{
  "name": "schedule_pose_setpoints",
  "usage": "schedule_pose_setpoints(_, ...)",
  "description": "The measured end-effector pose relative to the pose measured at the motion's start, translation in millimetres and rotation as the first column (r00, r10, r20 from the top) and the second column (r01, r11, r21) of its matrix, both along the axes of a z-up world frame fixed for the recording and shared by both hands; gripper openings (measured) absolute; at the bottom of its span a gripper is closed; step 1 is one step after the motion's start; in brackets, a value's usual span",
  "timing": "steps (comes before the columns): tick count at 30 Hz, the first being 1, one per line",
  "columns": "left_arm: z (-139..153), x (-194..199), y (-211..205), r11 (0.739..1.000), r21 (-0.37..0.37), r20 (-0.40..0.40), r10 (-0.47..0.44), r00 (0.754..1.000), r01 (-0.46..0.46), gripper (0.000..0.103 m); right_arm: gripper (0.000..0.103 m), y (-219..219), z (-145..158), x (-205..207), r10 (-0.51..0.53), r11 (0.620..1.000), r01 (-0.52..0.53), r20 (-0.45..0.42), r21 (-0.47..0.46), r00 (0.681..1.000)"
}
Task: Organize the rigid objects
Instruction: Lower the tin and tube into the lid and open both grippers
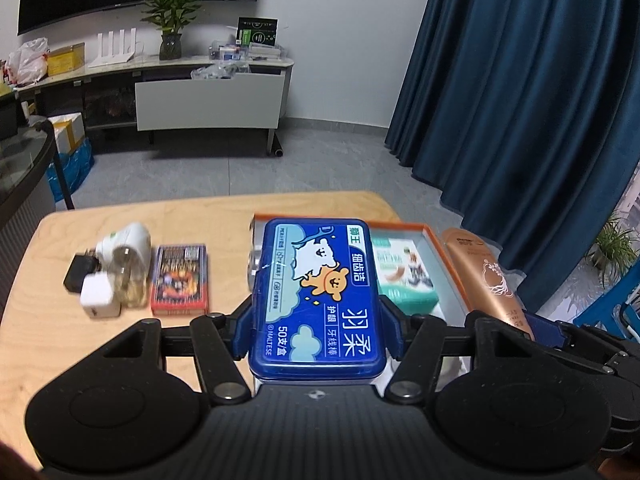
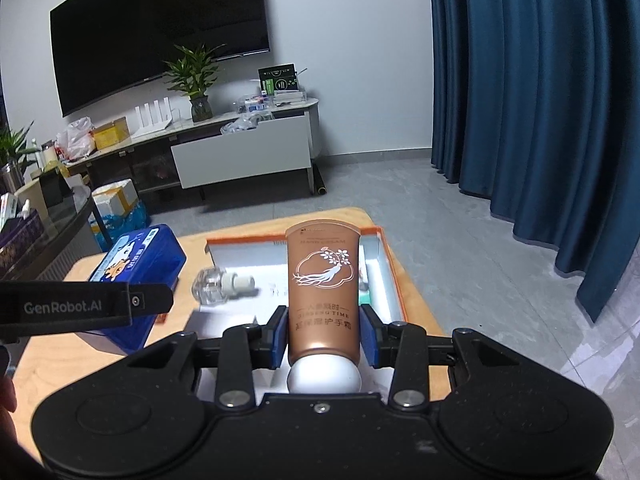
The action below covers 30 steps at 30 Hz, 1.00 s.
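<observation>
Tray (image 2: pixel 394 280), orange-rimmed with a pale floor, sits at the far right of the wooden table (image 1: pixel 120 224) and serves as the collecting bin, by my reading. Contents so far: a green-and-white box (image 1: pixel 400 276) lying flat inside, and a clear glass bottle (image 2: pixel 218 285) on its side near the tray's left part; whether the bottle lies fully inside cannot be told from the right view. Next in size, the blue floss box (image 1: pixel 320 292) is pinched across its width by the left gripper (image 1: pixel 318 332), held above the table at the tray's left edge and not yet set down. The bronze hand cream tube (image 2: pixel 323 292) is clamped near its white cap end by the right gripper (image 2: pixel 323 332), pointing forward over the tray. Both tools are therefore pressed onto their loads. Left unsorted on the table's left side, well apart from the tray: a red card deck (image 1: pixel 180 284), a small glass jar (image 1: pixel 130 276) just beside it, a white adapter (image 1: pixel 128 240) behind the jar, a white charger cube (image 1: pixel 99 297) in front, and a black plug (image 1: pixel 80 272) touching that cluster. Judgement: roughly a third done; two items in transit, five still to fetch. Free space in the tray looks limited.
</observation>
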<state>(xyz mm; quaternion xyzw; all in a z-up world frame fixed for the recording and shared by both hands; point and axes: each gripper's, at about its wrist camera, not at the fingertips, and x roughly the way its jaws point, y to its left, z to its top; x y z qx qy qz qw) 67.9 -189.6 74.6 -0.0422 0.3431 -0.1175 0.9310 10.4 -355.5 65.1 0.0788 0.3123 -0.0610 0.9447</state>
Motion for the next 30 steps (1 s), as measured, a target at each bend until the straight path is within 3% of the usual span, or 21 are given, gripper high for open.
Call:
schedule_pose_setpoints(11,4,36,-10,1.0,-0.006,-0.021,-0.025,0.999,0.025,0.062,0.045,-16,5,46,0.0,0.999,0.001,-0.027,0.037,1.0)
schedule_pose_setpoints(30,-4,68,-18,0.999,0.003,-0.074,-0.034,0.997,0.034,0.062,0.046,-22,-9,78,0.009,0.999,-0.005,-0.084,0.049,0.996)
